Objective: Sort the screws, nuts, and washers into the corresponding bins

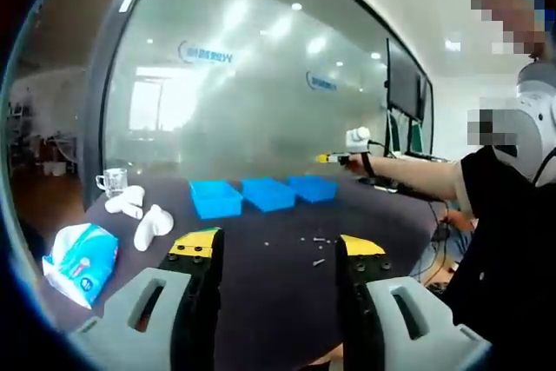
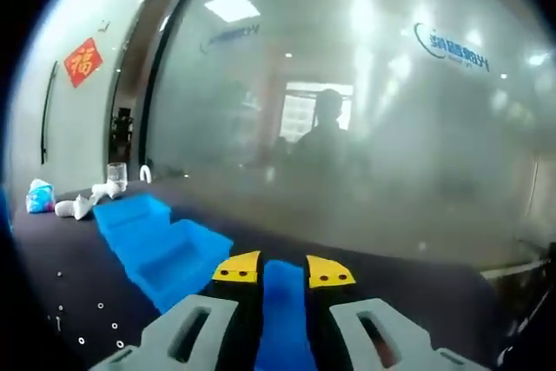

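In the left gripper view, the left gripper [image 1: 275, 248] is held wide open and empty above the dark table [image 1: 261, 301]. Three blue bins [image 1: 265, 195] are lined up at the far side, and small fasteners [image 1: 314, 249] are scattered between them and the jaws; their kinds cannot be told. A tissue pack [image 1: 81, 260] lies at the left. In the right gripper view, the right gripper [image 2: 283, 274] is seen over the bins [image 2: 165, 245] with its jaws parted and nothing gripped. More hardware [image 2: 82, 319] is strewn nearby.
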